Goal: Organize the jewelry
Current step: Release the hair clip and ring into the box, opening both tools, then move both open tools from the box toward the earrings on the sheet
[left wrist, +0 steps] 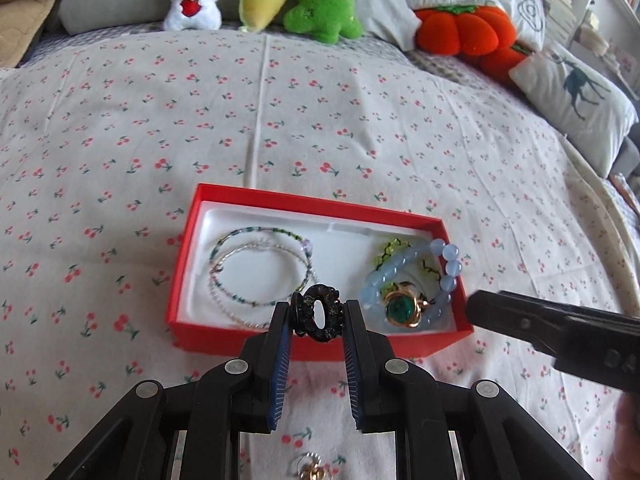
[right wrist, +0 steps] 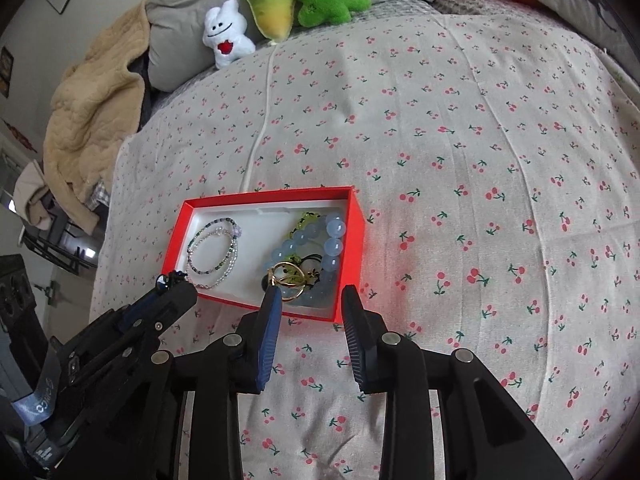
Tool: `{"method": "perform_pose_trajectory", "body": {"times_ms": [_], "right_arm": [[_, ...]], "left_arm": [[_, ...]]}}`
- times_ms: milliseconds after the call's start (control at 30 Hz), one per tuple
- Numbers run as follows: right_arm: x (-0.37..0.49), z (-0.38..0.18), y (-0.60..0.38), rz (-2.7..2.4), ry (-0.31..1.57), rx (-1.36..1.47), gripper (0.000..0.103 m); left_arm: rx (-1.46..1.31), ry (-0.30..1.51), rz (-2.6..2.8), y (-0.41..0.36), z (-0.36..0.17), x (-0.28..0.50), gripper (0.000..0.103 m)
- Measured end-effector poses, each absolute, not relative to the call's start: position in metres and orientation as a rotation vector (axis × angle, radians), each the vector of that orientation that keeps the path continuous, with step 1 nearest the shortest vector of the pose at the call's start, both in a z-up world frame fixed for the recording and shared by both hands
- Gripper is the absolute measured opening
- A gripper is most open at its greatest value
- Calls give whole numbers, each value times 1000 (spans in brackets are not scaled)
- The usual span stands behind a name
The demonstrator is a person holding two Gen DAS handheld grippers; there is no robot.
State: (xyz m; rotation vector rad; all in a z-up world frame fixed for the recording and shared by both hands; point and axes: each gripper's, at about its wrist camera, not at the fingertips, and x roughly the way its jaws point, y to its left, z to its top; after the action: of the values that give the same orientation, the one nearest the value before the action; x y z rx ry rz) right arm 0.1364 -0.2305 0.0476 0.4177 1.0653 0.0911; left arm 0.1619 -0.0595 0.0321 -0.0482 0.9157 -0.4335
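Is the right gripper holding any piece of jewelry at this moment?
No. In the right wrist view the right gripper stands open with nothing between its fingers, hovering at the near edge of the red box.

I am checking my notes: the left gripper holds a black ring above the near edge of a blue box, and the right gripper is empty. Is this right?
Not quite: the box is red, not blue, as the left wrist view shows. The rest stands: the left gripper holds the black ring above the box's near edge, and the right gripper is empty.
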Motion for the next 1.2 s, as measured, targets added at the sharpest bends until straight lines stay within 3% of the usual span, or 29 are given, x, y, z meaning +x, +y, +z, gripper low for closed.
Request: {"method": "perform_pose_trajectory", "body": {"times_ms": [300,367,467,633,1200], "right_arm": [[128,46,-247,51,1074,397,40],[128,46,-248,48,1078,385,41],[126,47,-246,54,1080,379,44],[124,50,-239,61,1079,363,50],[95,45,-207,75,1118,205,58]], "left_arm": [[16,917,-417,-75,21,175,21],[39,919,-403,-76,20,175,38],[65,888,-387,-74,24,168,52],[65,874,-368,-65,29,157,60],[79,921,-322,-19,30,107,87]]}}
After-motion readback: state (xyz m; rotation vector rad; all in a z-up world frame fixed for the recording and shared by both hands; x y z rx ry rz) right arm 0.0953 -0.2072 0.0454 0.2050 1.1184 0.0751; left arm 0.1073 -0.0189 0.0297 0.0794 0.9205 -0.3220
